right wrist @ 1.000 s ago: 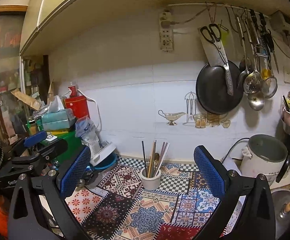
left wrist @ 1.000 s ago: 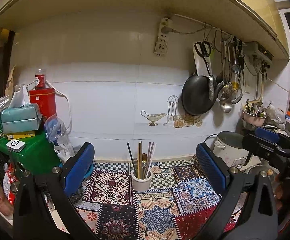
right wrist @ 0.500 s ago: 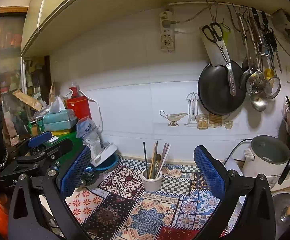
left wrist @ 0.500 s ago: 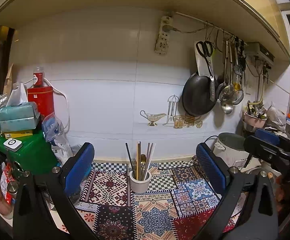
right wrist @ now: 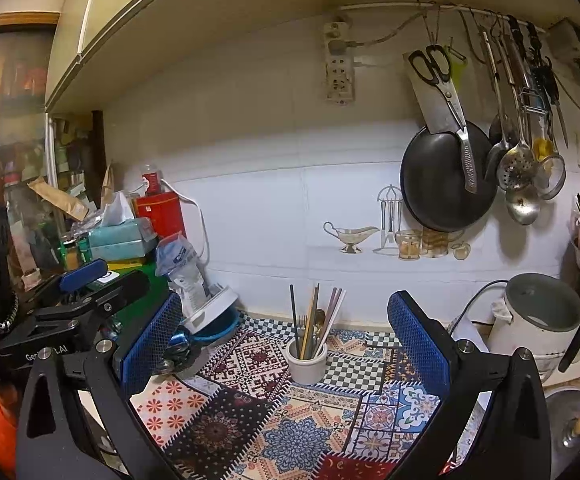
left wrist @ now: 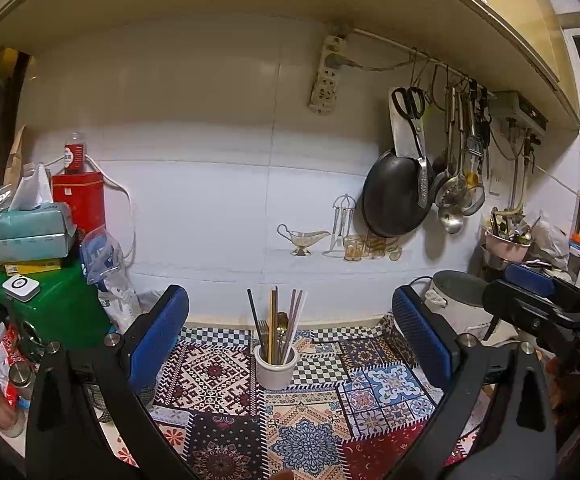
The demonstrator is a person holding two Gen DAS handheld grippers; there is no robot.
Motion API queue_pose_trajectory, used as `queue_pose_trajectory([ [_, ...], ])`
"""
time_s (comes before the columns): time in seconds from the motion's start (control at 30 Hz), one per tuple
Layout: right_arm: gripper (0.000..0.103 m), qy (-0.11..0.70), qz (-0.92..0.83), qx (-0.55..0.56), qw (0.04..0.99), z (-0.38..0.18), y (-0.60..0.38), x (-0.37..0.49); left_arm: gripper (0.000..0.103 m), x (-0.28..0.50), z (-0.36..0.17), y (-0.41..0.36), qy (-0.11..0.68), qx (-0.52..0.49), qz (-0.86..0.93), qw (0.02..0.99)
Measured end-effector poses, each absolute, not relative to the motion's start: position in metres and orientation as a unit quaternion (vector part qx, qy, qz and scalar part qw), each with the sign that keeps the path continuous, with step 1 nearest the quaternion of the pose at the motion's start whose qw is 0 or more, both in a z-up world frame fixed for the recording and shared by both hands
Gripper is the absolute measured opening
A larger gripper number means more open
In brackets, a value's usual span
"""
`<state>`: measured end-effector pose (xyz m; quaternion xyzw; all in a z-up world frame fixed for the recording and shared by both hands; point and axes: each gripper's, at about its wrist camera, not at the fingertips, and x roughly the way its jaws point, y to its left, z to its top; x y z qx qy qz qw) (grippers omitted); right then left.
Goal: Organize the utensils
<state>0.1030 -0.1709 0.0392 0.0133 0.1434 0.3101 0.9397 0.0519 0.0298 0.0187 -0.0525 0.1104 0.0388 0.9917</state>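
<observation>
Utensils stand upright in white cup.

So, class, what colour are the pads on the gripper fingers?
Blue pads; clearest in the right wrist view.

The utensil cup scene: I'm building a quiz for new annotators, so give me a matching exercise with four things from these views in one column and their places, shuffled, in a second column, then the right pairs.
Things
1. white utensil cup
2. black pan
3. tissue box
4. scissors

Places
A. hanging on the wall, upper right, over the pan's top edge
B. on the clutter at the left, above the green box
C. standing on the patterned mat, between the open fingers
D. hanging on the wall, right of the painted gravy boat

Pairs: 1-C, 2-D, 3-B, 4-A
</observation>
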Motion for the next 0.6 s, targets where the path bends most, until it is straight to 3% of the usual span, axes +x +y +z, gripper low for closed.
queue_pose_trajectory([
  [0.6, 0.103, 0.148, 0.300, 0.014, 0.942, 0.035, -0.173, 0.110, 0.102, 0.066, 0.013, 0.030, 0.123, -0.055, 0.021, 0.991],
])
